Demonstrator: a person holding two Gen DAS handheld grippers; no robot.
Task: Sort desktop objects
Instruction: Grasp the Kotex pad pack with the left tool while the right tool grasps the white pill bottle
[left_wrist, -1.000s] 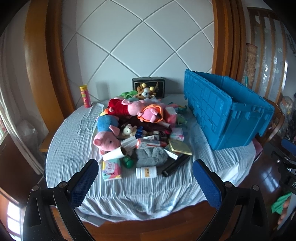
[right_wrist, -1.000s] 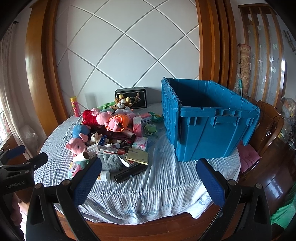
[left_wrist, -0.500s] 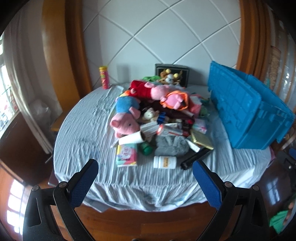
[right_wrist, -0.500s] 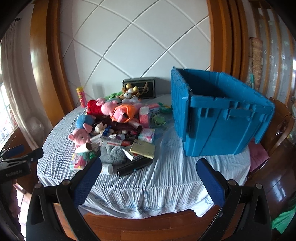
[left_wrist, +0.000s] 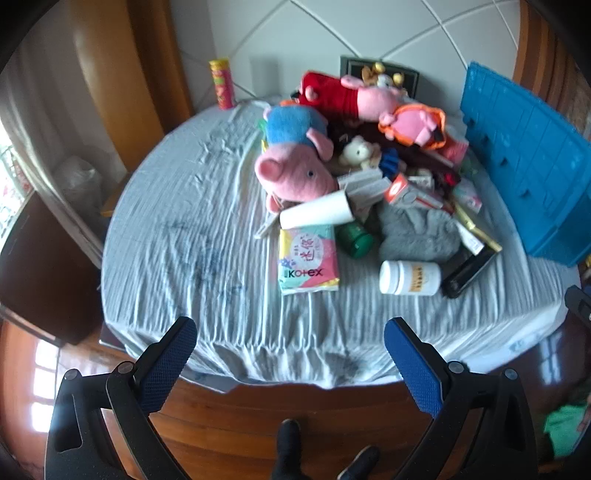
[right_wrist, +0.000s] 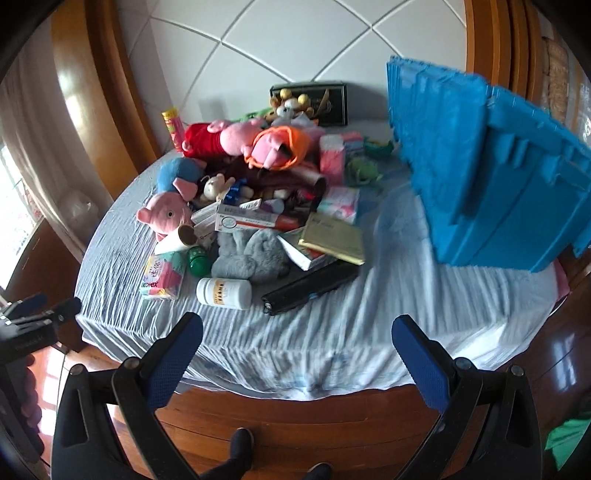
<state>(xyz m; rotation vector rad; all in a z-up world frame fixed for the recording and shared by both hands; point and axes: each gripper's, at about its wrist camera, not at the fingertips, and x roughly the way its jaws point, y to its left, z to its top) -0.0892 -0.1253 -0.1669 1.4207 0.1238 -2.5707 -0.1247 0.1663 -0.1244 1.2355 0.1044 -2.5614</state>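
A heap of objects lies mid-table: pink pig plush (left_wrist: 295, 173) (right_wrist: 164, 212), Kotex pack (left_wrist: 308, 260) (right_wrist: 162, 273), white pill bottle (left_wrist: 410, 277) (right_wrist: 223, 292), grey fuzzy cloth (left_wrist: 415, 232) (right_wrist: 249, 256), black case (left_wrist: 467, 269) (right_wrist: 310, 283), white paper cup (left_wrist: 316, 213), gold box (right_wrist: 332, 240). A big blue crate (left_wrist: 532, 155) (right_wrist: 491, 166) stands at the right. My left gripper (left_wrist: 290, 349) is open and empty, above the table's near edge. My right gripper (right_wrist: 297, 349) is open and empty too, short of the heap.
The round table (left_wrist: 177, 236) wears a wrinkled pale-blue cloth with a wooden rim. A red-yellow can (left_wrist: 221, 85) and a dark box (right_wrist: 310, 98) stand at the back. A person's feet (right_wrist: 240, 448) show below. The other gripper (right_wrist: 33, 325) sits at the left.
Both grippers have tilted downward and come closer to the table; the heap now looks larger and the near wooden rim and floor have come into view. Fingers stay open.
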